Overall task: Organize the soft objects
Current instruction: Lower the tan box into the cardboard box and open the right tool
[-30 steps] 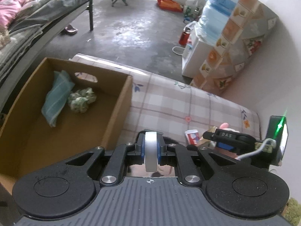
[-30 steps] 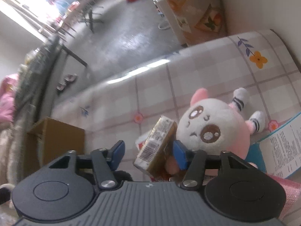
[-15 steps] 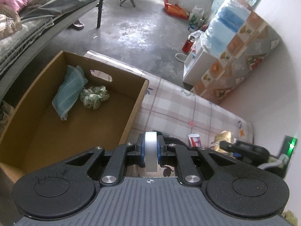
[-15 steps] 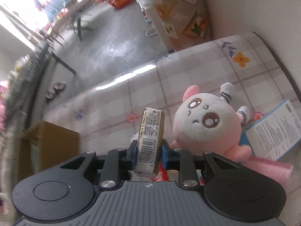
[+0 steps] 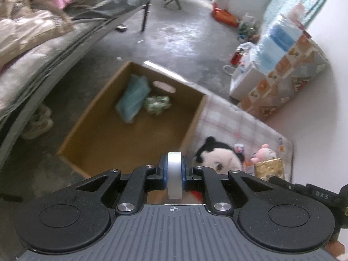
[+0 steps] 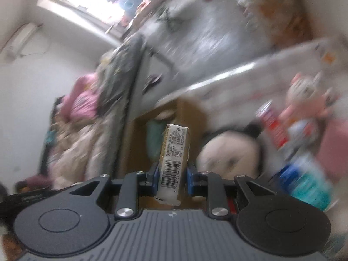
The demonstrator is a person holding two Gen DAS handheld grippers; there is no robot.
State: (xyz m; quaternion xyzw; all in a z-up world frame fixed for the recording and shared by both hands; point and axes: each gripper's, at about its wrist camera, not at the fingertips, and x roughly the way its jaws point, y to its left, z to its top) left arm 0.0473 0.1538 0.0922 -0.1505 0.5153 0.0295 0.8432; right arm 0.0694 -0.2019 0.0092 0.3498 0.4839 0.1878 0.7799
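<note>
**Gold packet and white roll held clear of the table**

Gold foil wrapping marked the packet (image 6: 175, 152) that was clamped between the blue pads of the right hand-held gripper (image 6: 171, 177); it was gripped low, near its barcode end, so that most of its length stood up and forward of the fingers. The left hand-held gripper (image 5: 174, 174) was closed on a white roll (image 5: 174, 174), pinched across its flat sides so the rim faced the camera.

The cardboard box (image 5: 195, 117) was set at the edge of the checked table cloth (image 5: 228, 126), open side up, probably so that things could be dropped in from above. A folded teal cloth (image 5: 132, 96) and a crumpled green-patterned fabric (image 5: 157, 104) were already lying together at its far end.

A black-and-white plush toy (image 5: 217, 154) was left on the table just beside the box wall, with a small pink plush toy (image 5: 264, 152) farther along. Judged from this, the soft toys were not yet sorted.
</note>
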